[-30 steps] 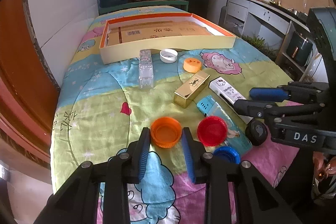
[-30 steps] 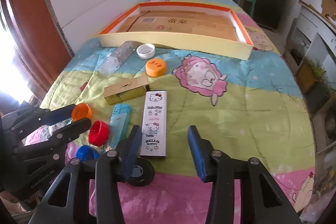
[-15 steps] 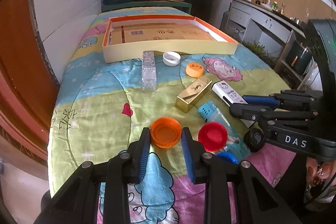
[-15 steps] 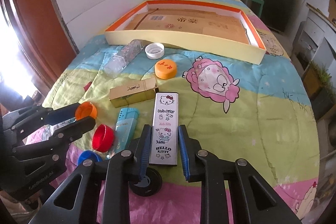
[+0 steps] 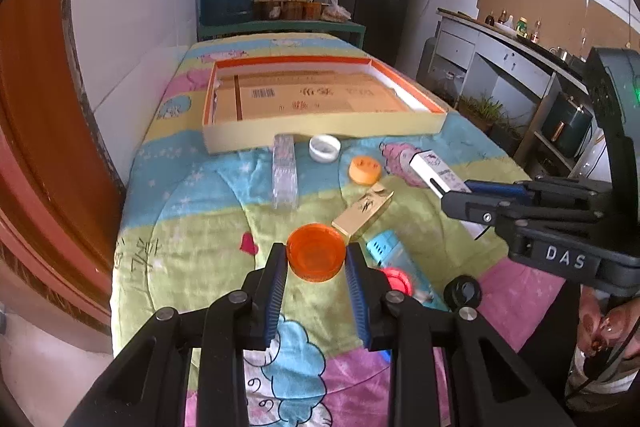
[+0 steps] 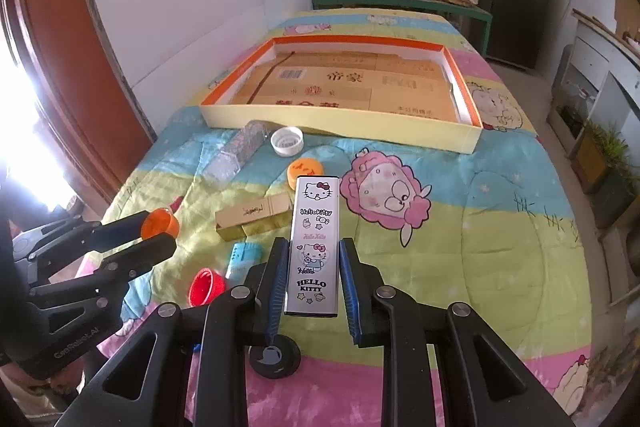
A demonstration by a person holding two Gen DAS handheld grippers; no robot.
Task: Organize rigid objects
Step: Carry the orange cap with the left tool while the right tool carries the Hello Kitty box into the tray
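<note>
My left gripper (image 5: 316, 257) is shut on an orange lid (image 5: 316, 257) and holds it above the bed; it also shows in the right wrist view (image 6: 159, 222). My right gripper (image 6: 313, 255) is shut on a white Hello Kitty case (image 6: 314, 239) and holds it lifted; the case also shows in the left wrist view (image 5: 434, 169). On the blanket lie a gold bar box (image 6: 252, 213), a blue lighter box (image 6: 244, 259), a red lid (image 6: 205, 287), a black cap (image 6: 274, 357), a small orange cap (image 6: 305, 169), a white cap (image 6: 287, 141) and a clear box (image 6: 242, 149).
A shallow orange-rimmed tray (image 6: 340, 115) lined with cardboard lies at the far end of the bed. A white wall and a brown door (image 5: 36, 131) run along the left. Cabinets (image 5: 500, 67) stand to the right.
Both grippers closed and lifted: the left one took the orange lid and the right one took the Hello Kitty case off the blanket.
</note>
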